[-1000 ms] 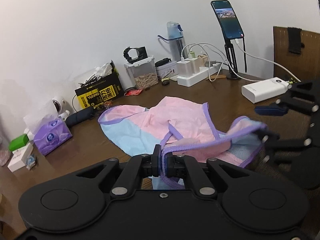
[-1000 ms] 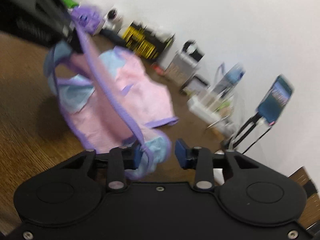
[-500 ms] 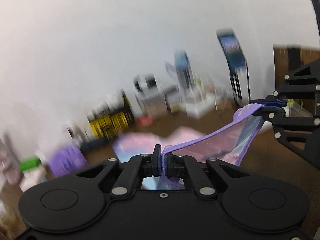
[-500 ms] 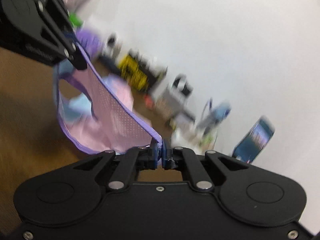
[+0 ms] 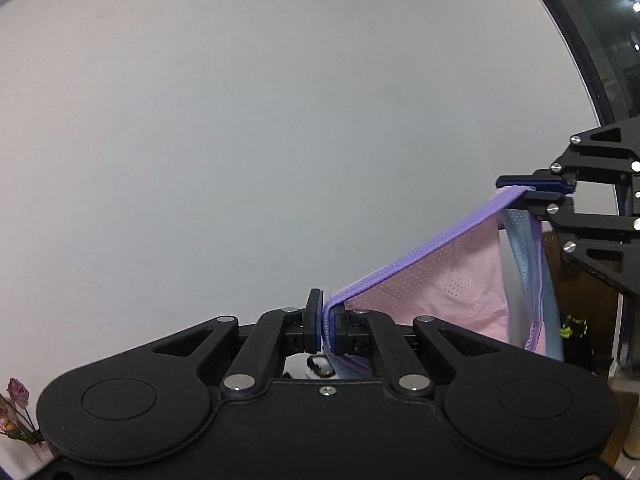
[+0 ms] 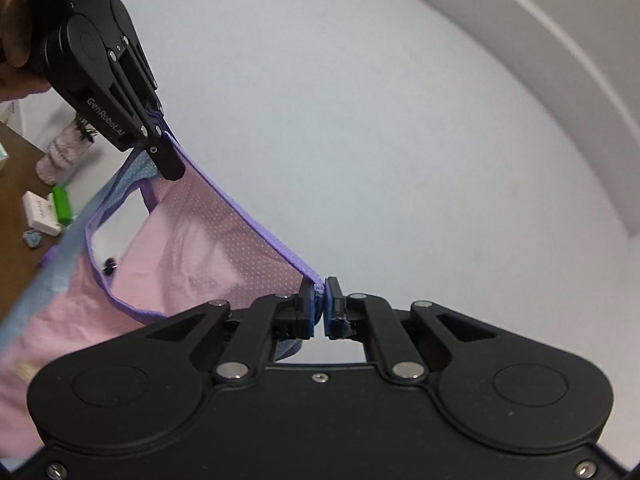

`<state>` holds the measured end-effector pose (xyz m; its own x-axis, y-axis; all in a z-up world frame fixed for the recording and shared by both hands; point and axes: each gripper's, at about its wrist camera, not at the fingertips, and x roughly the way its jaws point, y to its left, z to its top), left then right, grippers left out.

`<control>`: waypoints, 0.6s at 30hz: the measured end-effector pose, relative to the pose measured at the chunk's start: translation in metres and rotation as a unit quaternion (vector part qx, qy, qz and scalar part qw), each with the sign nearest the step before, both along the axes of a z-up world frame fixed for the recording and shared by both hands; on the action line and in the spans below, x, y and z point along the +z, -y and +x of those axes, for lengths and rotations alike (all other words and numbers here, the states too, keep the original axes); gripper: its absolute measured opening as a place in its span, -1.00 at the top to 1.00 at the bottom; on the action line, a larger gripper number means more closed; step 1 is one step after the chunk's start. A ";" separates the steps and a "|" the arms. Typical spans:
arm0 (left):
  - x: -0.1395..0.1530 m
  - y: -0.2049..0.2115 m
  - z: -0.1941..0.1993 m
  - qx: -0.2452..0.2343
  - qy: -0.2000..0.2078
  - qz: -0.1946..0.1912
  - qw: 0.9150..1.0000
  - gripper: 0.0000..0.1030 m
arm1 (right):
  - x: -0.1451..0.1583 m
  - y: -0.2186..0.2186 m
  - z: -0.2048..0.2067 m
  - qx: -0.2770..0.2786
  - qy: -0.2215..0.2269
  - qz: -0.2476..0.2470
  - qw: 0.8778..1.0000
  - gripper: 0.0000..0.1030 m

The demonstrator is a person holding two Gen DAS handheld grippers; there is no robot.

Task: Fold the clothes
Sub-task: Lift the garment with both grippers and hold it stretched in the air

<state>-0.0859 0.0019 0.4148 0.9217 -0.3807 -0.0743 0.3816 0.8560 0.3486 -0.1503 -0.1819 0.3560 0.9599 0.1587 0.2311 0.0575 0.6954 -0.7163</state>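
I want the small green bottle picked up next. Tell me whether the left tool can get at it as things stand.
Probably not yet. The left tool is shut on the pink garment's purple hem, held up high, while the green bottle lies down on the wooden table.

A plain white wall fills most of both views. Low at the left wrist view's left edge stand dried pink flowers. In the right wrist view, a brown desk carries a green bottle touching a white box (print unreadable), near a pinkish knitted object.
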 end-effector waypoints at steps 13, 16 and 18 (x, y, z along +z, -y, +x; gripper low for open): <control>-0.040 0.016 0.141 0.079 -0.036 0.025 0.996 0.92 | -0.039 -0.023 0.159 -0.027 -0.074 -0.012 0.997 0.88; -0.010 0.021 0.151 0.108 0.041 0.016 0.993 0.92 | -0.023 -0.034 0.180 -0.043 0.027 0.006 0.999 0.88; 0.009 0.020 0.134 0.111 0.094 0.004 0.989 0.92 | -0.012 -0.036 0.175 -0.041 0.063 0.018 0.997 0.88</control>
<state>0.0486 -0.0180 0.4239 0.9804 -0.1673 0.1038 0.1125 0.9086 0.4023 0.0245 -0.1460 0.3440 0.9326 0.0709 0.3540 0.2020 0.7103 -0.6743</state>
